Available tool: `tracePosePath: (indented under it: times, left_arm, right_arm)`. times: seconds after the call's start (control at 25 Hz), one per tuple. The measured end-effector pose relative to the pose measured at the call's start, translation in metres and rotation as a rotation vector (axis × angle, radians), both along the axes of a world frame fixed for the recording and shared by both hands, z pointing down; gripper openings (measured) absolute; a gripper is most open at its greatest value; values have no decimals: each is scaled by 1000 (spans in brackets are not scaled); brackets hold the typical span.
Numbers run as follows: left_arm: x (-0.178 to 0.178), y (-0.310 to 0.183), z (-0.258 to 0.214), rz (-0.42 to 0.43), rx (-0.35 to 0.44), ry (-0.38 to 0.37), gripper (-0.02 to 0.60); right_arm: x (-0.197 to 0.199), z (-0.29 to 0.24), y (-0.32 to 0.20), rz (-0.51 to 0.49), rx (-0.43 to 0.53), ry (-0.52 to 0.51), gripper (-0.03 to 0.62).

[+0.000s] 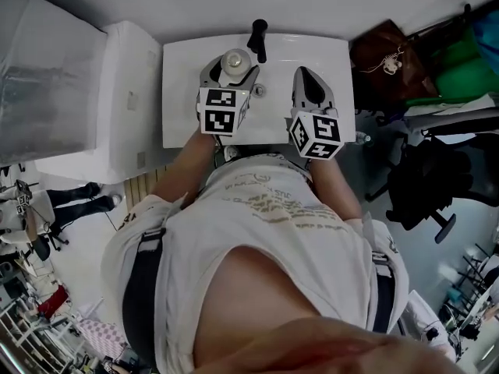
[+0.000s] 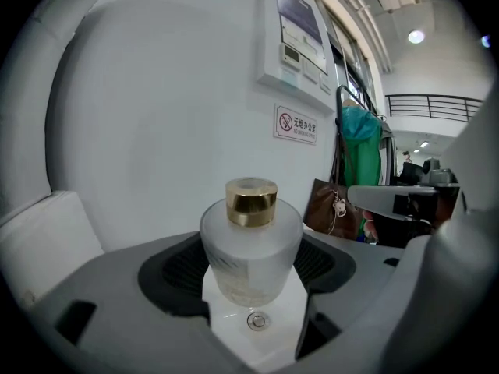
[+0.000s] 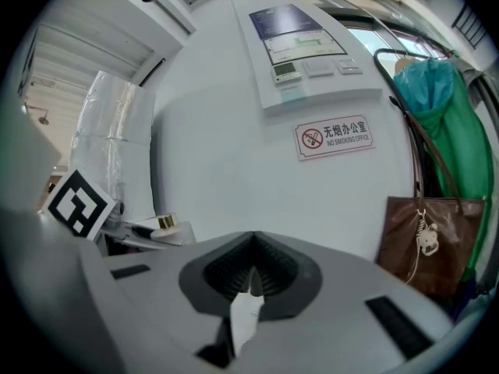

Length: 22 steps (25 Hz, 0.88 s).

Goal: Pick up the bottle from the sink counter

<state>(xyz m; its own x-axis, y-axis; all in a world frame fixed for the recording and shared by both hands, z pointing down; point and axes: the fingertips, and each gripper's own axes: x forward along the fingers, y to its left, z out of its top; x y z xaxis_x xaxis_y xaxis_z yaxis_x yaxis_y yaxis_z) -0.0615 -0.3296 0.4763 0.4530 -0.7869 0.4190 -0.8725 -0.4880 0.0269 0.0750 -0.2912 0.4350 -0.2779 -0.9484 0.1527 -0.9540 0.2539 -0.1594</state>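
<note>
Clamping a gold-capped frosted bottle, left gripper hangs over sink

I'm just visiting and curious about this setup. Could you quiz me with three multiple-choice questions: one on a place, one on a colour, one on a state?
1. Where is the bottle? A) in the left tool B) on the floor C) in a bag
2. Its cap is: A) gold B) red C) black
3. The right tool is: A) wide open B) shut, empty C) holding a cup
Answers: 1 A, its jaws grip the bottle's sides; 2 A, the cap shines gold; 3 B, its jaws meet with nothing between.
</note>
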Motion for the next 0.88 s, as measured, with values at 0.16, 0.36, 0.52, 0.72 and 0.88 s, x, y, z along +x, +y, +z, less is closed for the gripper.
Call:
tracePosePath:
  times: [0.16, 0.36, 0.52, 0.72, 0.88]
  left_arm:
    - [14, 0, -1, 26, -6, -4, 330]
    - [23, 2, -7, 42, -1, -1, 330]
    - [25, 3, -4, 58, -3, -10, 330]
    - [22, 2, -3, 58, -4, -12, 330]
    - [21, 4, -4, 65, -4, -12, 330]
  right_arm:
    - [12, -2, -1, 25, 5, -9, 23]
    - [18, -4, -1, 35, 7, -18, 23]
    - [18, -4, -1, 33, 7, -19, 23]
    - [16, -5, -1, 29, 11, -19, 23]
    - [15, -4, 0, 32, 10, -21, 23]
